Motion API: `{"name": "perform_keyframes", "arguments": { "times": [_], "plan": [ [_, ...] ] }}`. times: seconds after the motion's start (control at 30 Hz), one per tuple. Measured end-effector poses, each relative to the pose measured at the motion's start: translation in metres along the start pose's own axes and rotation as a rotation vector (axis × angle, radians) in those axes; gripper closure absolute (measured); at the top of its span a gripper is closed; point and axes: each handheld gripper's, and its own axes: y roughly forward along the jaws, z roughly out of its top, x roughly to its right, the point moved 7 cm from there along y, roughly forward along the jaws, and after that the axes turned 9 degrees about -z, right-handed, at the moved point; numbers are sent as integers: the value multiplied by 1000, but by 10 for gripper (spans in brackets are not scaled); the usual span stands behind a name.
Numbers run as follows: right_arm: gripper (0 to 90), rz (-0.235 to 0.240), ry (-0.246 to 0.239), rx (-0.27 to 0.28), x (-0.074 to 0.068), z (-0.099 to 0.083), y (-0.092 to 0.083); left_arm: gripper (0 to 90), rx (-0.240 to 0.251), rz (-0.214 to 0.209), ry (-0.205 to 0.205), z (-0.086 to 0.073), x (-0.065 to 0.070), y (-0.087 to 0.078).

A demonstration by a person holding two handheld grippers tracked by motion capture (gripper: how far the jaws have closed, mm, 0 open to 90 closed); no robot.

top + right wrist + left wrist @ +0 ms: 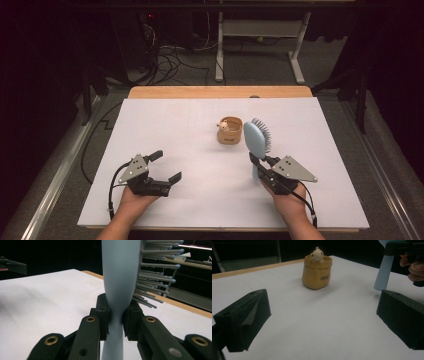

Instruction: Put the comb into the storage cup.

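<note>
Hairbrush (pixel 257 138) stands upright right of centre, clamped at its narrow neck by the right gripper (pixel 258 161), long axis vertical, bristles facing right and far. Just left and beyond sits the tan pot (pixel 229 132). The left gripper (pixel 168 166) rests near-left, jaws spread and empty.

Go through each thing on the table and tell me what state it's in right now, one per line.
Light blue plastic hairbrush: upright, lifted, clamped at its neck, bristles facing right in the high view.
Right gripper: shut on the hairbrush.
Left gripper: open, nothing between its fingers.
Tan ceramic sack-shaped pot: upright on the white table cover, untouched.
Small cream animal figurine: peeking out of the pot's top.
</note>
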Motion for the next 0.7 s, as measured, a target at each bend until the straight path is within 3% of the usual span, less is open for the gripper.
{"name": "perform_keyframes", "arguments": {
  "times": [0.7],
  "plan": [
    [784, 38, -10, 40, -33, 19, 27, 2, 8, -15, 7, 3, 5, 0]
  ]
}}
